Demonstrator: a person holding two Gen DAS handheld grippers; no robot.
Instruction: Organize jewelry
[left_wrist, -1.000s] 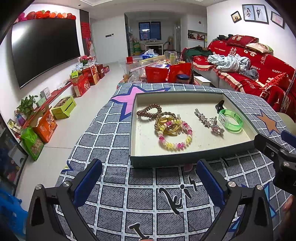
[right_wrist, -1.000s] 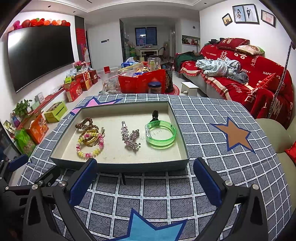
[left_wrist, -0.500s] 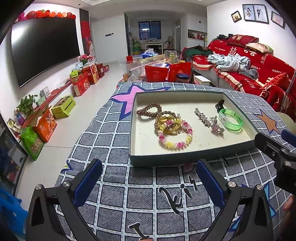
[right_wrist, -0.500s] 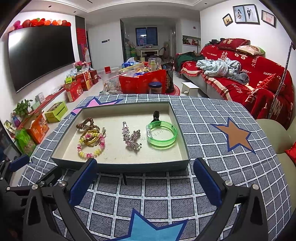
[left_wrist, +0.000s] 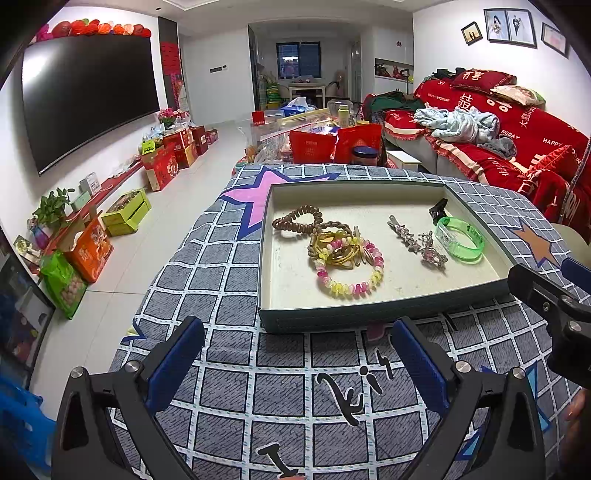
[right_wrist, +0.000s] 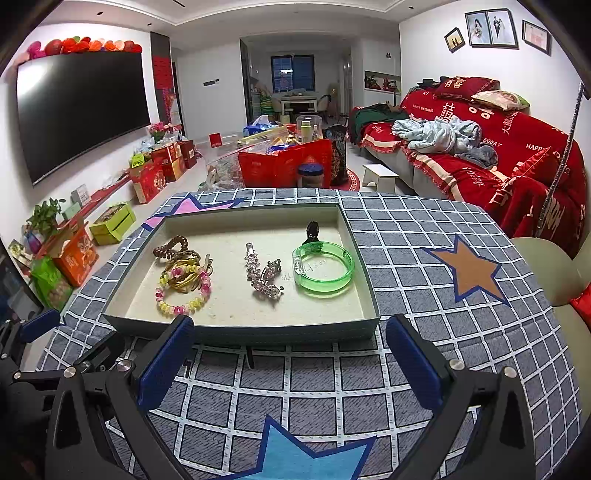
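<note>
A shallow grey tray (left_wrist: 369, 314) (right_wrist: 236, 332) lies on the checked tablecloth. Inside it are a pink and yellow bead bracelet (left_wrist: 351, 273) (right_wrist: 183, 291), a brown coil hair tie (left_wrist: 295, 221) (right_wrist: 171, 247), gold bands (left_wrist: 332, 247), silver rhinestone clips (left_wrist: 417, 240) (right_wrist: 262, 271), a green bangle (left_wrist: 460, 240) (right_wrist: 323, 267) and a small black clip (left_wrist: 437, 208) (right_wrist: 313, 229). My left gripper (left_wrist: 295, 365) hovers open just in front of the tray's near wall, empty. My right gripper (right_wrist: 290, 365) is likewise open and empty before the tray.
The table (right_wrist: 424, 229) is covered by a grey grid cloth with star prints. A black hairpin (right_wrist: 250, 356) lies on the cloth by the tray's front wall. A red sofa (right_wrist: 498, 155) stands to the right, gift boxes and red bags (right_wrist: 284, 166) on the floor beyond.
Both views have shifted very slightly; the tray sits a touch lower in frame. The jewelry has not moved and both grippers stay open.
</note>
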